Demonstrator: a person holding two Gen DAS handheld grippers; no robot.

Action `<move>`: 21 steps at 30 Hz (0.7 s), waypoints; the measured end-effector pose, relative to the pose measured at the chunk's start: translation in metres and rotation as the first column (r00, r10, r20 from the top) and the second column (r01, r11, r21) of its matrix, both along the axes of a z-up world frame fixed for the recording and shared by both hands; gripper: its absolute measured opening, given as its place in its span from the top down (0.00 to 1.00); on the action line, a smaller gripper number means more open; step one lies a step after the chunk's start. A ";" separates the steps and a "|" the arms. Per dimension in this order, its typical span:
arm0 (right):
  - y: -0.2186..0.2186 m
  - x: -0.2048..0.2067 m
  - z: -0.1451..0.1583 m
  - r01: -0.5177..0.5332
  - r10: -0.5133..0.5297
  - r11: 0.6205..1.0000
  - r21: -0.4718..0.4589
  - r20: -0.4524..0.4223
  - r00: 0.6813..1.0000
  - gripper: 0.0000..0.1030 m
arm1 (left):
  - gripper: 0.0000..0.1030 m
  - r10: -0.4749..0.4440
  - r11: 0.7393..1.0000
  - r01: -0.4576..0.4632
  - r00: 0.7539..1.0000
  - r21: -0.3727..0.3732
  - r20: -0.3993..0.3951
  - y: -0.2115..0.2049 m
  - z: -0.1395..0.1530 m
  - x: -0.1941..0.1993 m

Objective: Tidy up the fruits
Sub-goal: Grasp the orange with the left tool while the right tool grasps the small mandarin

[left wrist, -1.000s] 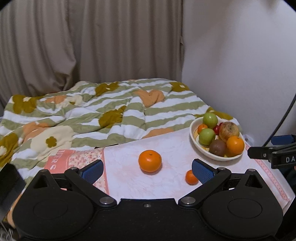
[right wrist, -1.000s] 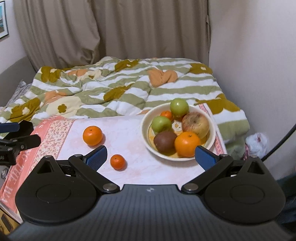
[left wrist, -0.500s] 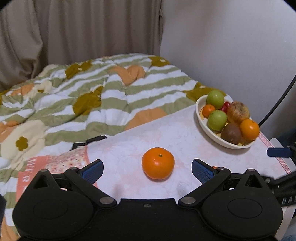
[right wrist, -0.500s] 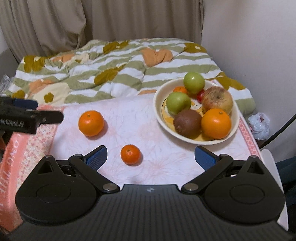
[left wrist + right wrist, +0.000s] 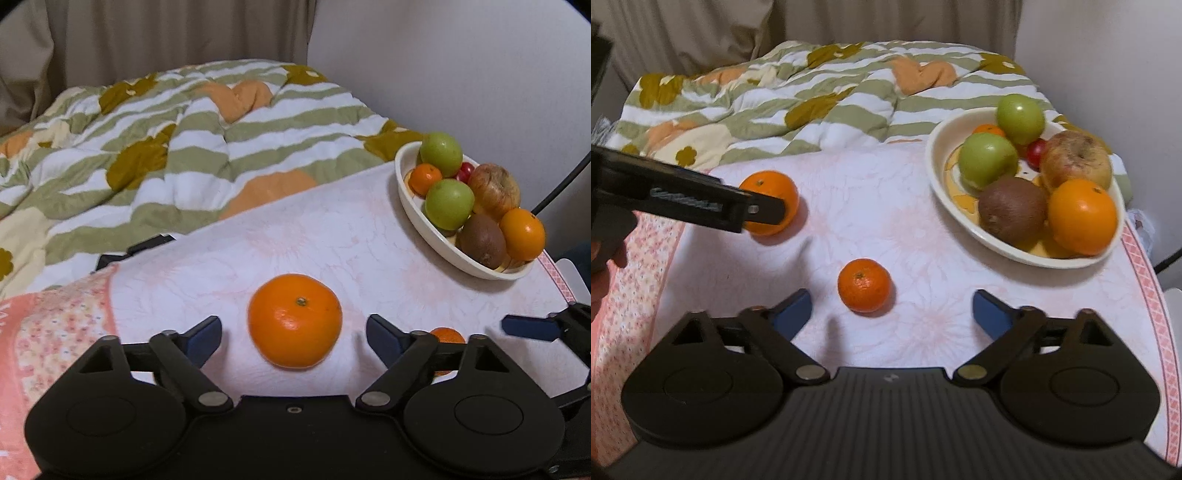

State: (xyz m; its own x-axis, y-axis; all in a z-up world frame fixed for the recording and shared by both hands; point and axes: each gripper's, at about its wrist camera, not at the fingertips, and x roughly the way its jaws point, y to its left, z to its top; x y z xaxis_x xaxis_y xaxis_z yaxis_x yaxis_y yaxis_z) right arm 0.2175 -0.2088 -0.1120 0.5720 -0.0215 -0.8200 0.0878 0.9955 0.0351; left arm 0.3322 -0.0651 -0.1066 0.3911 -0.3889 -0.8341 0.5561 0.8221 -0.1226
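Over the last second we had brought both tools down and forward. The left tool [image 5: 293,336], which a second earlier hung well back from the large orange [image 5: 294,320], now stood with its fingers wide on either side of that fruit, not yet touching it. The right tool [image 5: 891,312] had likewise closed in on the small mandarin [image 5: 864,290], fingers spread wide, with the mandarin just ahead of the gap and nearer the left finger. We judged that both loose fruits were about to be gripped and carried to the bowl [image 5: 936,177].

The orange was round, glossy and stem-up on the pale floral cloth [image 5: 871,206] covering the worktop. The bowl stood well apart at the far right, already heaped with green apples, a kiwi and another orange.
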 end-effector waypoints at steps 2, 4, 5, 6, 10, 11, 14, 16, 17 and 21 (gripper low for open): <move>0.000 0.002 -0.004 -0.007 0.007 1.000 0.005 -0.012 1.000 0.08 | 0.31 -0.002 1.000 0.002 1.000 0.005 -0.009 -0.004 -0.003 0.001; 0.000 0.004 -0.007 -0.012 0.013 1.000 0.010 -0.021 1.000 0.13 | 0.34 -0.001 1.000 0.001 1.000 0.017 -0.001 -0.006 -0.005 0.001; 0.001 0.005 -0.008 -0.018 0.018 1.000 0.011 -0.025 1.000 0.14 | 0.38 0.002 1.000 -0.002 1.000 0.024 0.006 -0.006 -0.006 0.001; 0.001 0.006 -0.009 -0.023 0.024 1.000 0.011 -0.027 0.999 0.16 | 0.38 0.007 1.000 -0.007 1.000 0.027 0.012 -0.006 -0.007 0.002; 0.000 0.008 -0.009 -0.037 0.037 0.999 0.014 -0.025 0.999 0.22 | 0.39 0.016 1.000 -0.016 1.000 0.013 0.001 -0.004 -0.007 0.003; 0.000 0.008 -0.010 -0.039 0.039 0.999 0.015 -0.023 0.999 0.22 | 0.39 0.015 1.000 -0.015 1.000 0.018 0.004 -0.004 -0.006 0.002; 0.000 0.009 -0.011 -0.049 0.050 0.999 0.016 -0.021 0.999 0.26 | 0.39 0.017 0.999 -0.018 1.000 0.039 0.020 -0.003 -0.006 -0.002; 0.001 0.011 -0.010 -0.056 0.056 0.998 0.013 -0.018 0.998 0.27 | 0.39 0.024 0.999 -0.025 1.000 0.039 0.019 0.001 -0.005 -0.005; 0.002 0.011 -0.010 -0.060 0.060 0.998 0.012 -0.016 0.998 0.27 | 0.39 0.028 0.999 -0.029 0.999 0.038 0.018 0.003 -0.005 -0.006; 0.006 0.015 -0.012 -0.078 0.078 0.997 0.006 -0.012 0.997 0.33 | 0.39 0.040 0.998 -0.041 0.999 0.039 0.023 0.012 -0.006 -0.012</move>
